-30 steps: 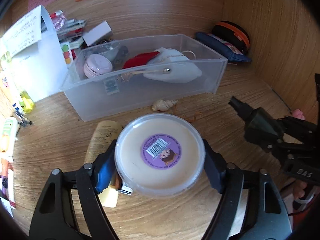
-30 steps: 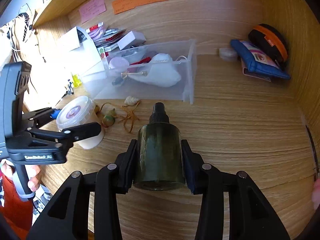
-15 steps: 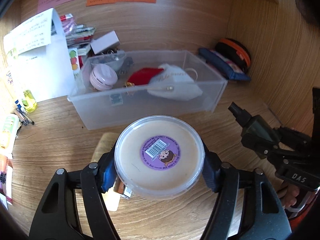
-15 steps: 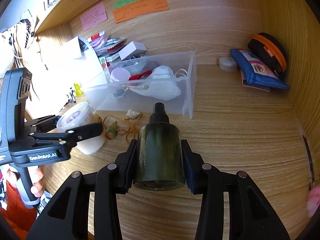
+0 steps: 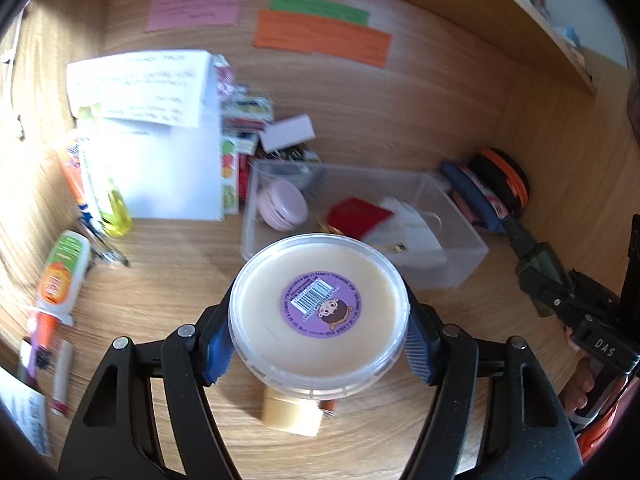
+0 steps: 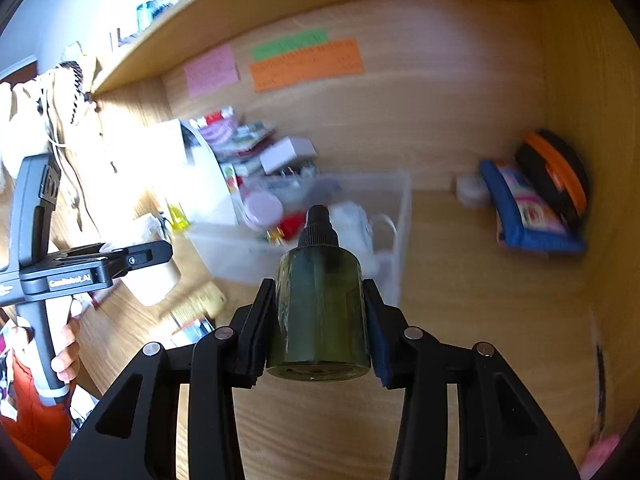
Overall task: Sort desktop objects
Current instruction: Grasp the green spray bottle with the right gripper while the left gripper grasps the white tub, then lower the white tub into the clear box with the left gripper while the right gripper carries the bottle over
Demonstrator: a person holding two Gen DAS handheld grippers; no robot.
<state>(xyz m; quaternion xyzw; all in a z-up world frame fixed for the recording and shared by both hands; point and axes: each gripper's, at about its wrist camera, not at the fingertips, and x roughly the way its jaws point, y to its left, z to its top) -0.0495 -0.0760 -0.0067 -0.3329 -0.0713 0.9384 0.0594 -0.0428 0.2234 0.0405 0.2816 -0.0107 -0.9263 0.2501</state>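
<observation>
My left gripper (image 5: 320, 344) is shut on a round cream tub (image 5: 320, 316) with a purple barcode sticker and holds it above the wooden desk. My right gripper (image 6: 318, 320) is shut on a dark green bottle (image 6: 320, 304) with a black nozzle cap, also held above the desk. A clear plastic bin (image 5: 440, 256) stands behind the tub; it holds a pink round case (image 5: 282, 204), a red item (image 5: 358, 216) and a white mask (image 5: 412, 228). The bin also shows in the right wrist view (image 6: 396, 216). The right gripper with the bottle shows at the right of the left wrist view (image 5: 540, 268).
A white paper bag (image 5: 160, 152) and stacked packets stand at the back left. Tubes (image 5: 60, 272) and pens lie at the left. A blue pouch (image 6: 524, 208) and a black-orange case (image 6: 556, 176) sit at the back right. A beige tube (image 5: 292, 412) lies under the tub. Sticky notes (image 5: 320, 36) hang on the back wall.
Both grippers have risen and tilted up with their loads; more of the back wall and the shelf now shows. The tub now sits in front of the bin's near wall.
</observation>
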